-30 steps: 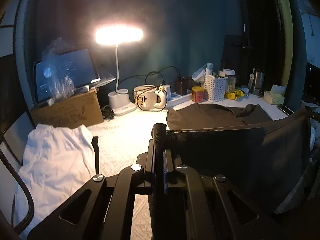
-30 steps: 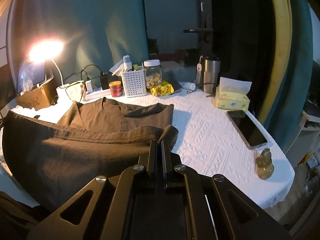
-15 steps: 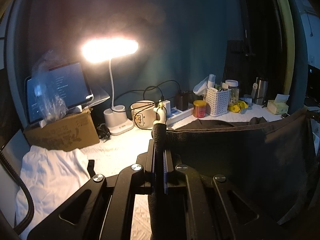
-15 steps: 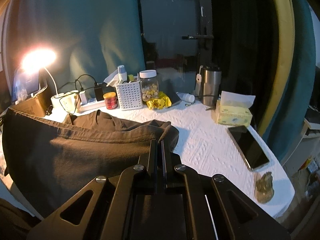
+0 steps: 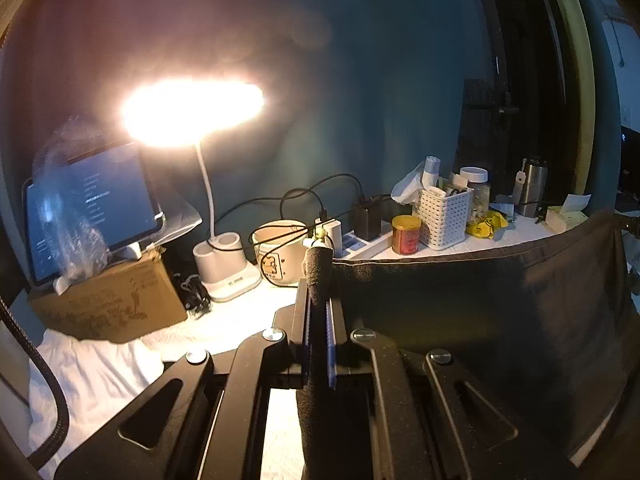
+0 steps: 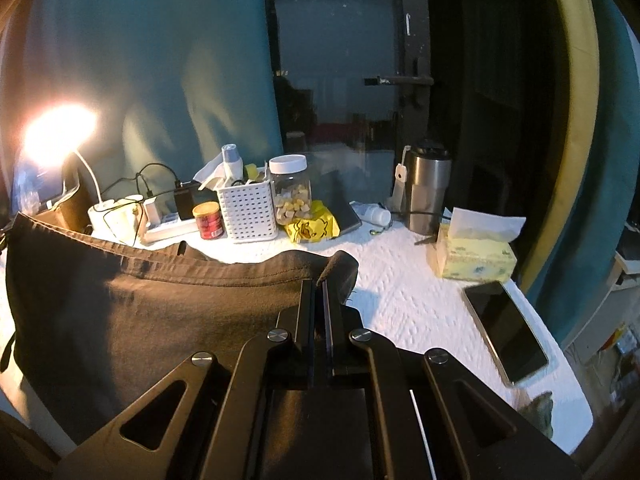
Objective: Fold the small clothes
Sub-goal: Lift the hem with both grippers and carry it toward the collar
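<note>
A dark brown garment (image 5: 480,320) hangs stretched between my two grippers, raised above the white table. My left gripper (image 5: 319,280) is shut on its left hem corner. My right gripper (image 6: 324,284) is shut on the other corner of the same garment (image 6: 160,312). The hem runs taut from one gripper to the other and the cloth hangs down below it. Its lower part and the table under it are hidden. A white garment (image 5: 96,372) lies crumpled at the table's left edge.
At the back stand a lit desk lamp (image 5: 192,112), a tablet on a cardboard box (image 5: 108,300), a mug (image 5: 280,252), a power strip, a red tin (image 6: 208,220), a white basket (image 6: 248,212), a jar, a steel tumbler (image 6: 426,196). A tissue box (image 6: 476,252) and phone (image 6: 506,332) lie right.
Both grippers have lifted, raising the brown garment's held edge off the table. The cloth now hangs as a curtain and hides the part that lay flat before.
</note>
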Demonstrator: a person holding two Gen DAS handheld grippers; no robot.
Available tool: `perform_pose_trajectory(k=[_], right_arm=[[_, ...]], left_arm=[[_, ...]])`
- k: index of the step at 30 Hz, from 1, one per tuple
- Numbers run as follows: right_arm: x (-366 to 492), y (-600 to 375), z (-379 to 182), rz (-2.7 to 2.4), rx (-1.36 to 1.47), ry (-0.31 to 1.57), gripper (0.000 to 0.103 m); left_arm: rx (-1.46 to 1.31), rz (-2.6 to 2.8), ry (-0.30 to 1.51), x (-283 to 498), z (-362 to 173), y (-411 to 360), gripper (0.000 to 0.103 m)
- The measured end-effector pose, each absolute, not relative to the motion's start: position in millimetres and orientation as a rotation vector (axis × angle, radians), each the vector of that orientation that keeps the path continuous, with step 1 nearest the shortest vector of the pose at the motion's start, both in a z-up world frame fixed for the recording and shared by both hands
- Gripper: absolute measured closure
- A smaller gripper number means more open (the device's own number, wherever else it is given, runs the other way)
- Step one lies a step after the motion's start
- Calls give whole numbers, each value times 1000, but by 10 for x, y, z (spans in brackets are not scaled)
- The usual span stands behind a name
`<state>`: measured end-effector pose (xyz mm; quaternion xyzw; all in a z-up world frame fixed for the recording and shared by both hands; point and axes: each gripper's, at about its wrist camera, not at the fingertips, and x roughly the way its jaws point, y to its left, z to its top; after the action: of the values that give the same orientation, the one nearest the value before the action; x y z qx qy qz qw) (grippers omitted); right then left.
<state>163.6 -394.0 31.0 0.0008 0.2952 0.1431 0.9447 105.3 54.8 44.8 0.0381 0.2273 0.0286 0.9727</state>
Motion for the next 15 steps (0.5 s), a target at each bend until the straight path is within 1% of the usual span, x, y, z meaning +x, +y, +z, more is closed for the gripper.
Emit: perform_pose_trajectory(k=[15], right_arm=[[2267,-3722,292,282,-56,589,98]], left_arm=[[131,74,456,1664,405,716,98]])
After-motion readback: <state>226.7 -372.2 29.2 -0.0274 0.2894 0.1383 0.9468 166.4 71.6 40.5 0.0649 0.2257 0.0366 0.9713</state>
